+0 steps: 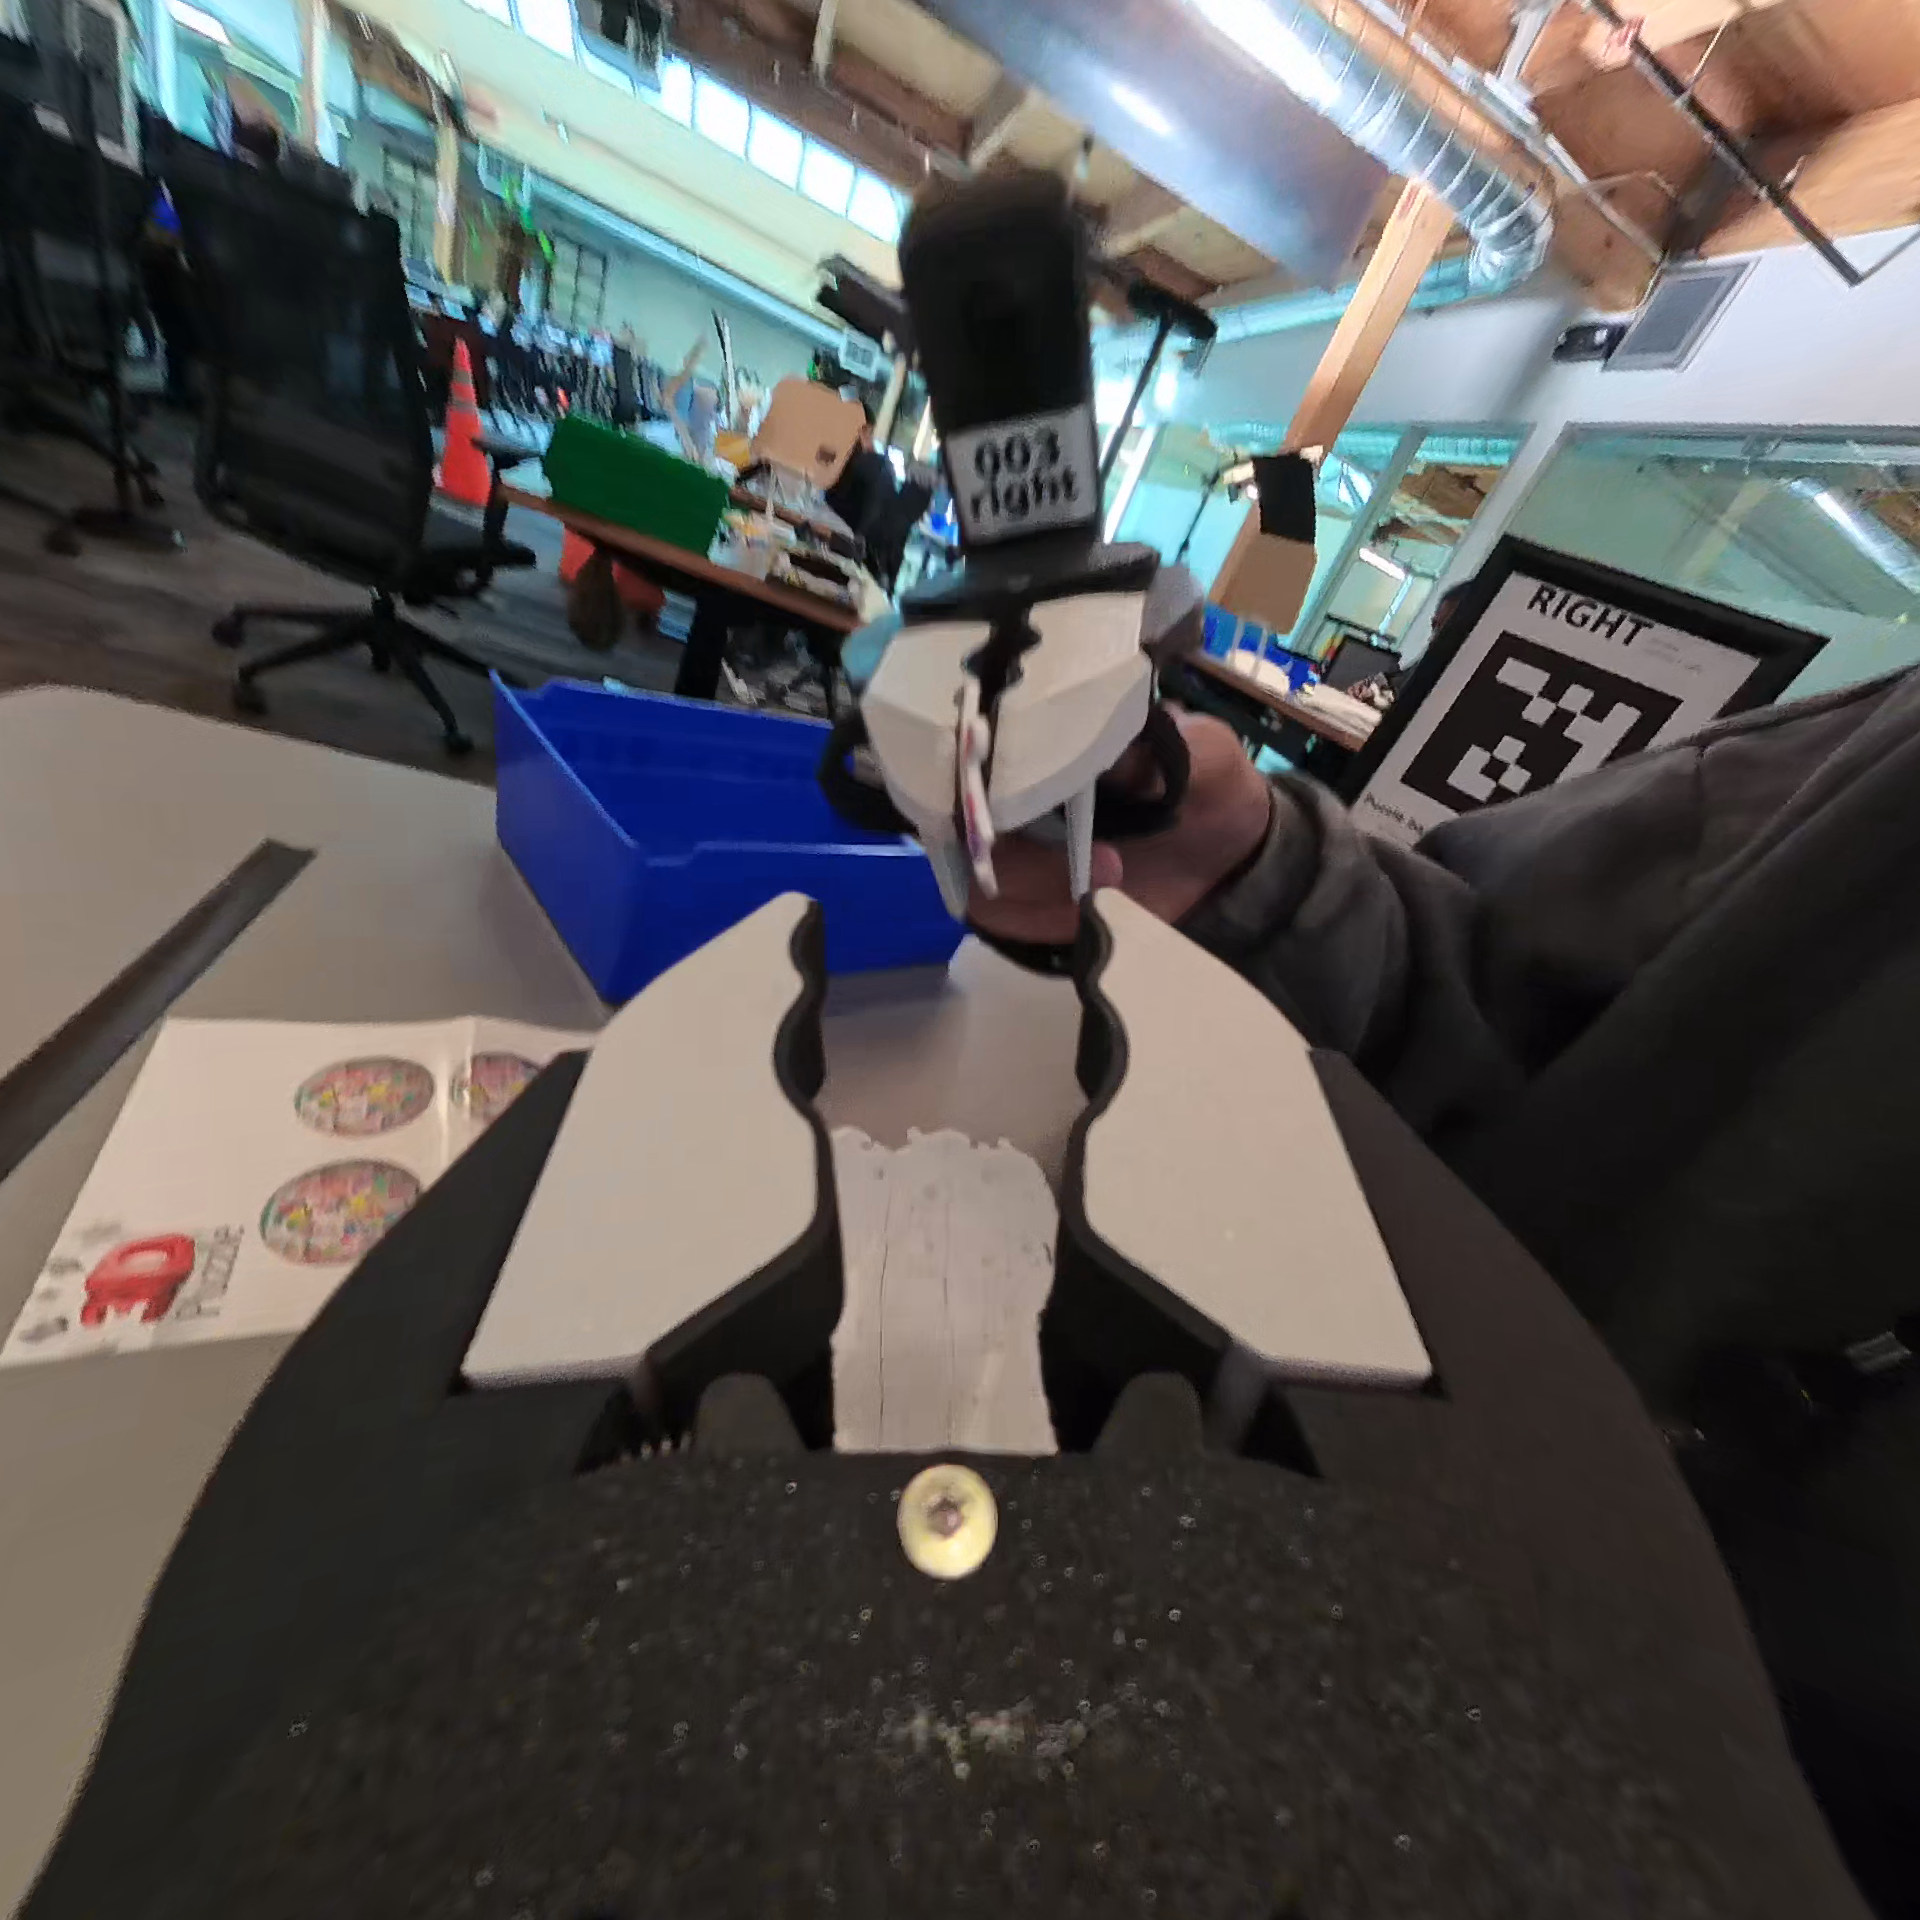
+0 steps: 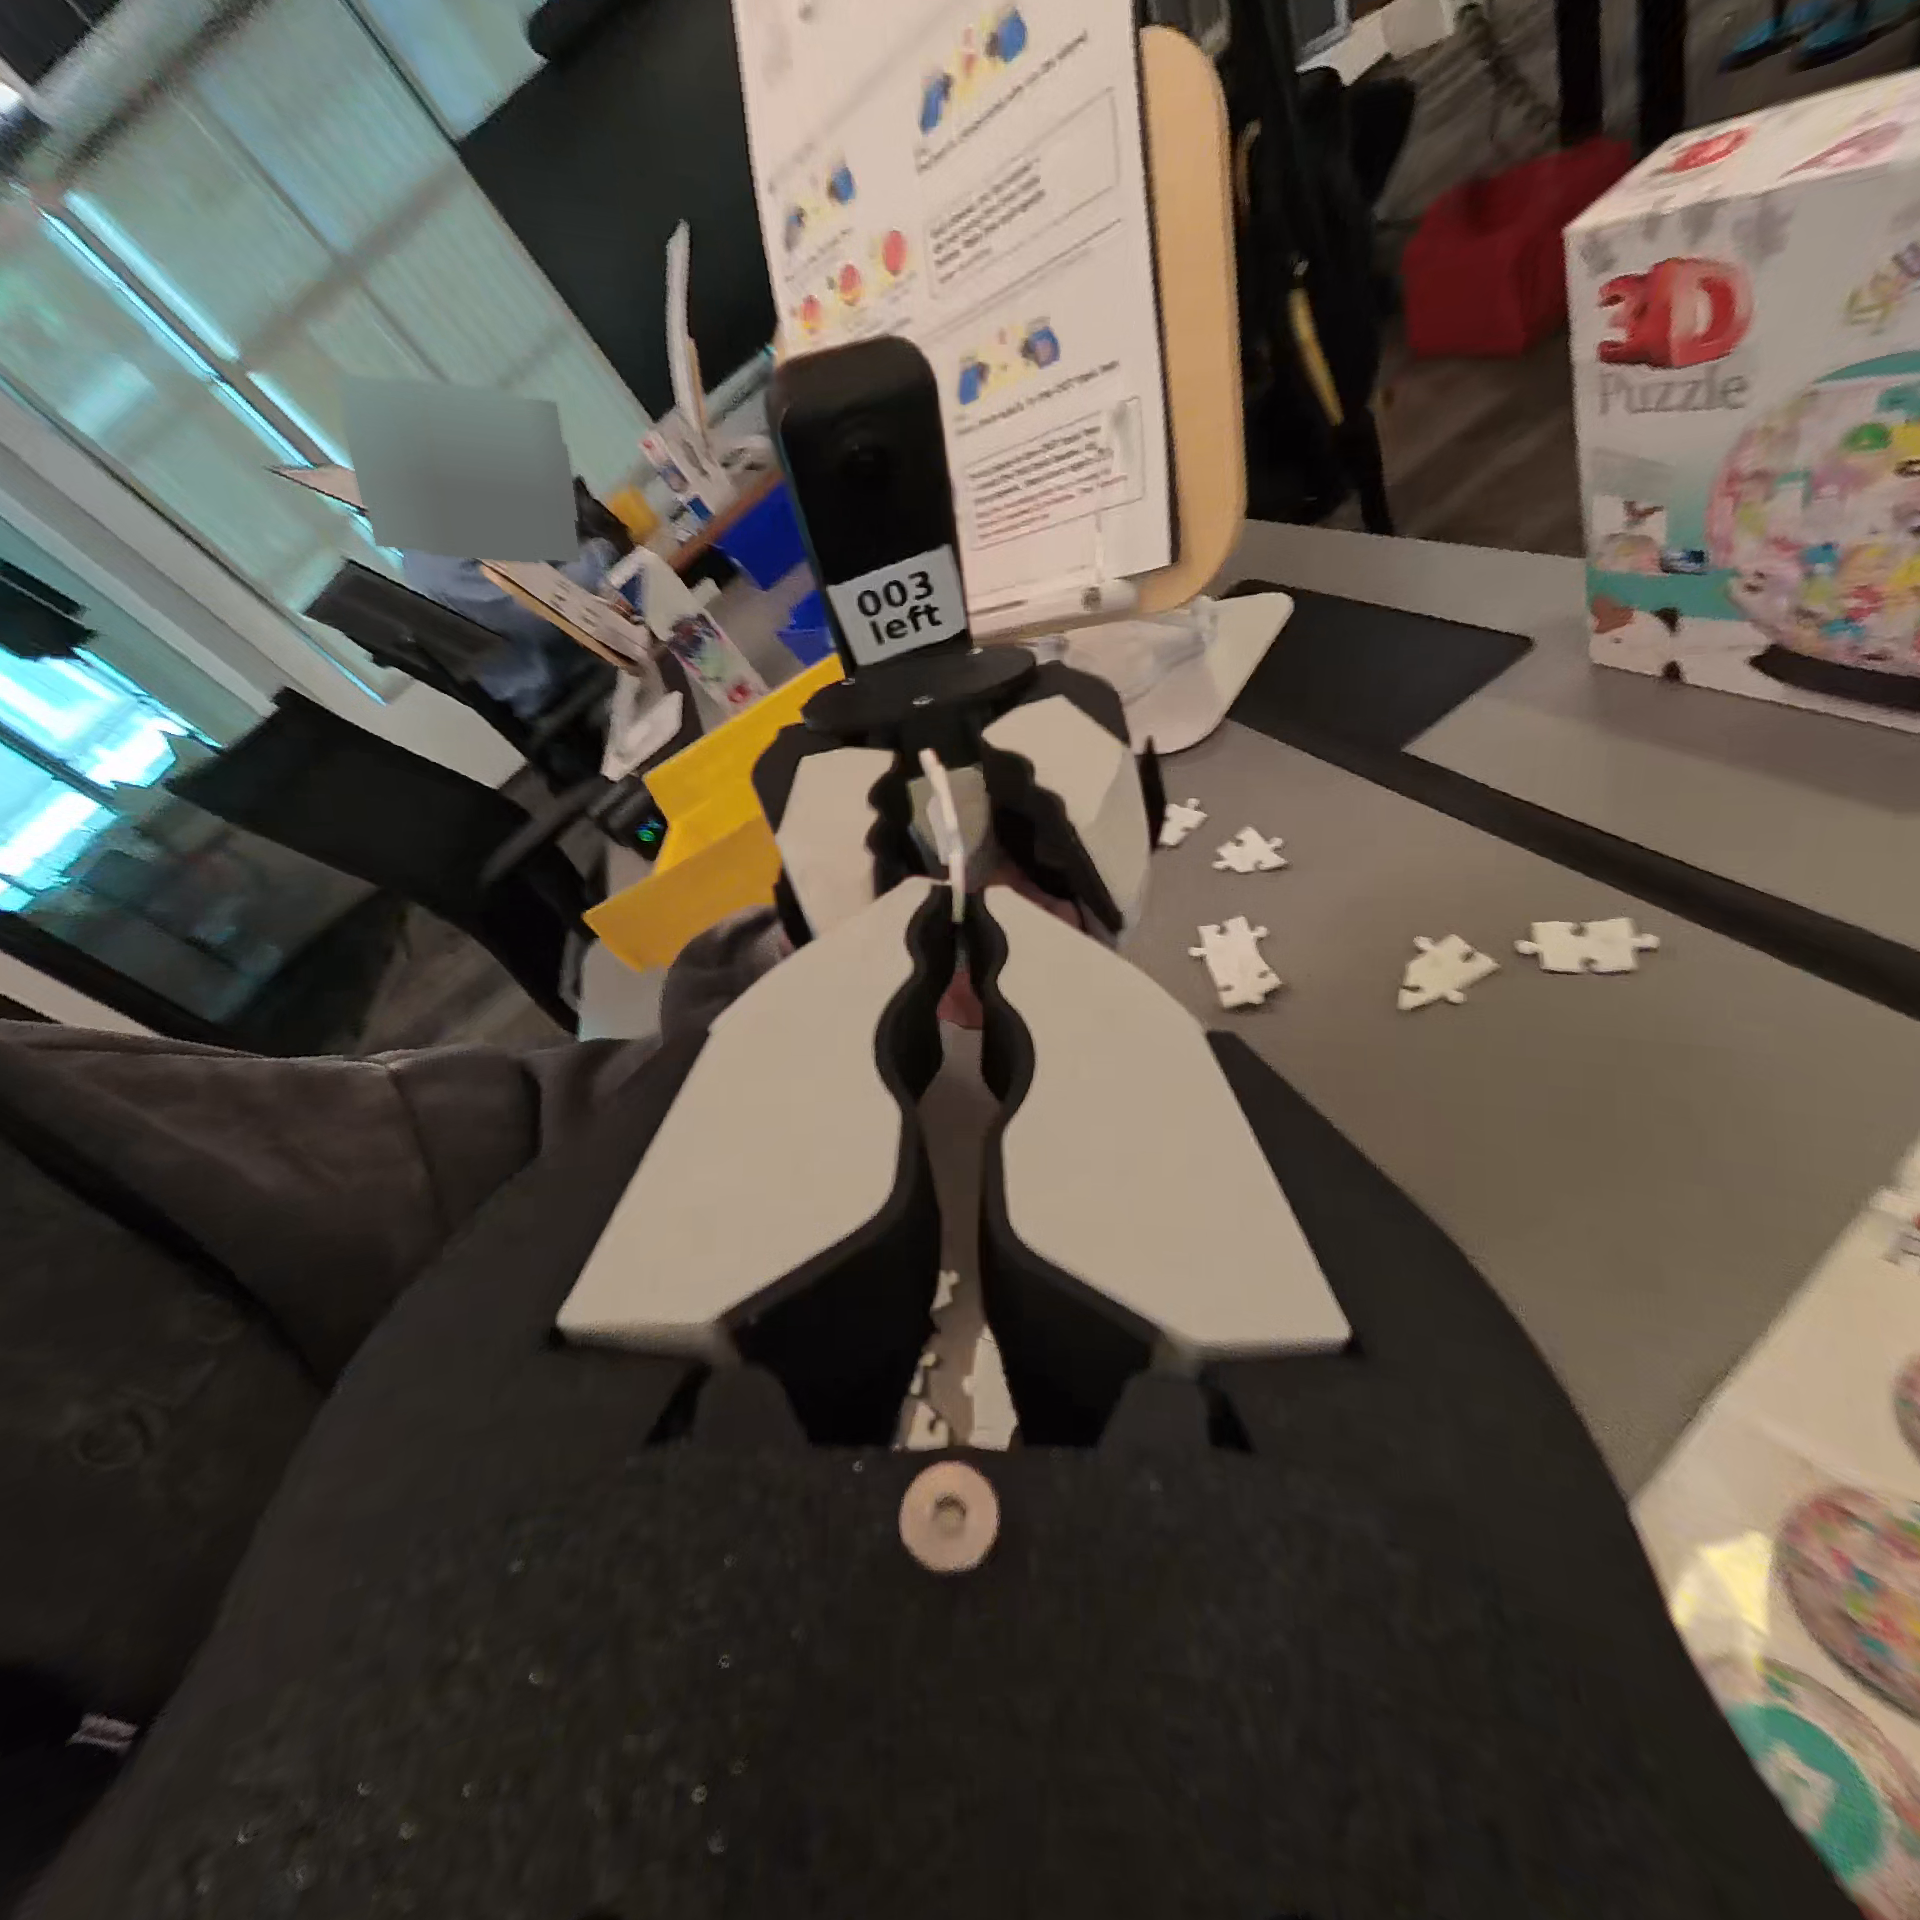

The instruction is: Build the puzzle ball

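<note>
My left gripper is shut on a white strip of joined puzzle pieces, which sits deep between its fingers with the blank back up. My right gripper is shut on a single thin puzzle piece, seen edge-on at its tips. The two grippers face each other, tips almost touching, above the grey table. In the left wrist view the right gripper holds that piece, which shows pink and white. In the right wrist view the left gripper is just beyond my tips. Several loose white pieces lie on the table.
A puzzle box stands at the back right, with an instruction sheet on a stand behind the left gripper. A yellow bin is at the left. A blue bin, a leaflet and a marker sign are on the table. Both grippers' tips are close together, under 4 cm apart.
</note>
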Available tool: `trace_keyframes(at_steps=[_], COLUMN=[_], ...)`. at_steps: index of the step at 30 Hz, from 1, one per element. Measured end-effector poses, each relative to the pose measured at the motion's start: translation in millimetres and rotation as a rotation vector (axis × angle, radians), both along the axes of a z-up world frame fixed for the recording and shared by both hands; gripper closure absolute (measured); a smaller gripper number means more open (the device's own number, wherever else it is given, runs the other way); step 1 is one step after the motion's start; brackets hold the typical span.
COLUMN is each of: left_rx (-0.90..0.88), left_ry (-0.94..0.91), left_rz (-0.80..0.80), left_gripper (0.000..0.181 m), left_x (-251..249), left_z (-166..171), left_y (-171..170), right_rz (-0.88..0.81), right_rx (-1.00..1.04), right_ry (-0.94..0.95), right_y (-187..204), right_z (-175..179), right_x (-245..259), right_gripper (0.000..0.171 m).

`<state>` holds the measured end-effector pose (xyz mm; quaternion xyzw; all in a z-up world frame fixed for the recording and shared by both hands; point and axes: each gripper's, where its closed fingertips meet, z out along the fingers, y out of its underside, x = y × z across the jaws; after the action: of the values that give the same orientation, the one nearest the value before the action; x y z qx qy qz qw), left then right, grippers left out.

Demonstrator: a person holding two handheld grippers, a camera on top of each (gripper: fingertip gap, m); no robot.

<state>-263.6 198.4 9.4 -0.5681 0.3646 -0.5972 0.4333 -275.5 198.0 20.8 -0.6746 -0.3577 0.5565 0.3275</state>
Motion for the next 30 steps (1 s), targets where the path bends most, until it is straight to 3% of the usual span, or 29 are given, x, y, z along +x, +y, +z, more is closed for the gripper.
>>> trace_keyframes(at_steps=[5,8,11,18,23,25,30], left_rx=[0.001,-0.026,-0.016,0.047,0.076,0.081,0.095], left_ry=[-0.079,0.011,0.179,0.443,0.535,0.548,0.567], left_rz=[-0.001,-0.006,0.03,0.019,0.001,0.006,0.004], left_gripper=[0.177,0.179,0.179,0.179,0.179,0.179,0.179], left_x=[-5.8,-6.7,-5.8,-1.0,6.1,8.0,9.5], left_z=[9.7,-0.5,-18.8,-44.2,-53.3,-54.3,-54.8], left_y=[-0.5,0.7,3.2,-9.2,-17.1,-17.4,-19.7], right_rz=[-0.044,-0.054,-0.033,0.079,0.219,0.238,0.257], right_rx=[0.032,0.064,0.182,0.507,0.517,0.53,0.523], right_ry=[0.062,0.018,-0.192,-0.501,-0.628,-0.667,-0.68], right_y=[0.3,-0.4,2.1,1.9,-9.2,-9.7,-13.3], right_z=[-4.6,-17.1,-36.8,-29.6,-43.7,-47.8,-48.7], right_x=[-4.6,-5.3,3.5,10.5,9.6,12.2,15.2], right_gripper=[0.169,0.169,0.164,0.157,0.158,0.168,0.169])
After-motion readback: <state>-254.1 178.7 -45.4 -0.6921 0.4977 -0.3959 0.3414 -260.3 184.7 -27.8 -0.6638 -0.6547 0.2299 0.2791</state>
